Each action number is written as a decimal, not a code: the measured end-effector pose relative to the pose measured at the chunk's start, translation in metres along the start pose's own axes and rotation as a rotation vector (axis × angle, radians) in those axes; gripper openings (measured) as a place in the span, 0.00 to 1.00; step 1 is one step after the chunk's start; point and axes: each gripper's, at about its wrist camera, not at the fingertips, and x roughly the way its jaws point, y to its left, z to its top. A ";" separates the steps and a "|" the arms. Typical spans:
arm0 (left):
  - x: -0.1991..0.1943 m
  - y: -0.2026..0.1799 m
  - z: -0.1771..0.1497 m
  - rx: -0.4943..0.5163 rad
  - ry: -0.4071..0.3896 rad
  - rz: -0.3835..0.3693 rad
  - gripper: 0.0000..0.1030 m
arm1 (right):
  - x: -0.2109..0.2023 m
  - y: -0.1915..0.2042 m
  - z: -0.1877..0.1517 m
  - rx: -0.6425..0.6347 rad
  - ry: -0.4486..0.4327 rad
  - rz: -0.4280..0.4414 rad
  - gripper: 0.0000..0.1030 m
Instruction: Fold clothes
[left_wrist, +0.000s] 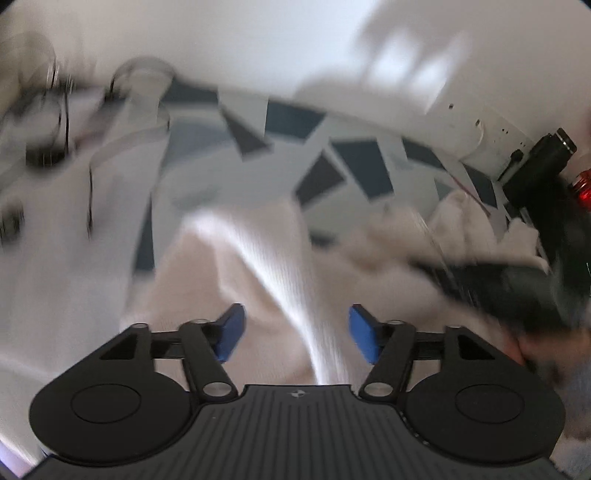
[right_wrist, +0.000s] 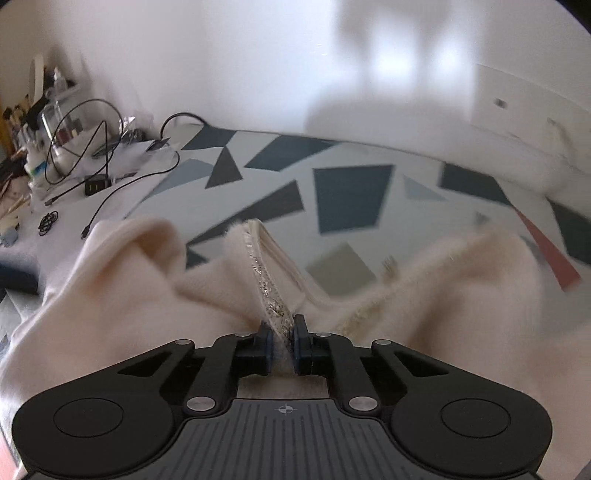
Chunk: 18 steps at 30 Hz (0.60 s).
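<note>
I judge the folding hardly begun; the cream garment (right_wrist: 122, 295) lies crumpled on the patterned bed cover (right_wrist: 351, 199); my right gripper (right_wrist: 282, 341) pinches its sequined edge (right_wrist: 264, 280); my left gripper (left_wrist: 295, 332) hangs spread above the cloth, holding nothing.

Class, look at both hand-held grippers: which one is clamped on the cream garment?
The right hand-held gripper, pinching the cream garment at its sparkly trim; the left hand-held gripper gapes open.

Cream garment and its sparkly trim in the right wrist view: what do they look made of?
Cream garment: soft, matte fleece or brushed knit, judging by its fuzzy nap. Sparkly trim: apparently sequins or metallic thread, glinting silver, pinched by the right hand-held gripper.
</note>
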 end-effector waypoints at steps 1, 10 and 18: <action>0.007 -0.004 0.011 0.044 -0.008 0.028 0.75 | -0.006 -0.001 -0.006 0.006 0.004 0.001 0.09; 0.123 -0.020 0.055 0.199 0.152 0.275 0.57 | -0.023 0.001 -0.019 -0.013 0.040 0.035 0.08; 0.069 0.009 0.034 0.003 0.071 0.142 0.12 | -0.015 0.012 0.015 -0.139 0.027 0.021 0.51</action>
